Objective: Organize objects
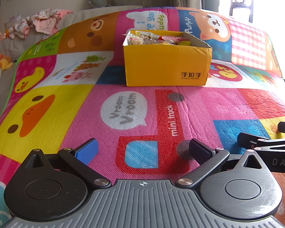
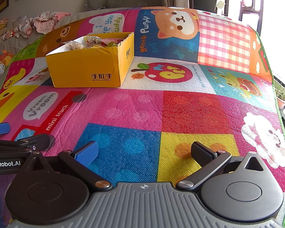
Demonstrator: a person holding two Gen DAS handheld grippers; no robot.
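Up ahead on the colourful cartoon play mat (image 1: 123, 102) sits your yellow cardboard box (image 1: 167, 66) of snack packets (image 1: 153, 39); left gripper (image 1: 142, 150) and right gripper (image 2: 143, 152) are both spread wide, empty, so approach slowly from above, no rushing

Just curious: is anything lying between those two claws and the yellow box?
Nothing visible. Only bare play mat lies between the open left gripper, the open right gripper and the yellow box.

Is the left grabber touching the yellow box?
Apart. The left wrist view shows the open left gripper with a wide stretch of bare play mat before the yellow box.
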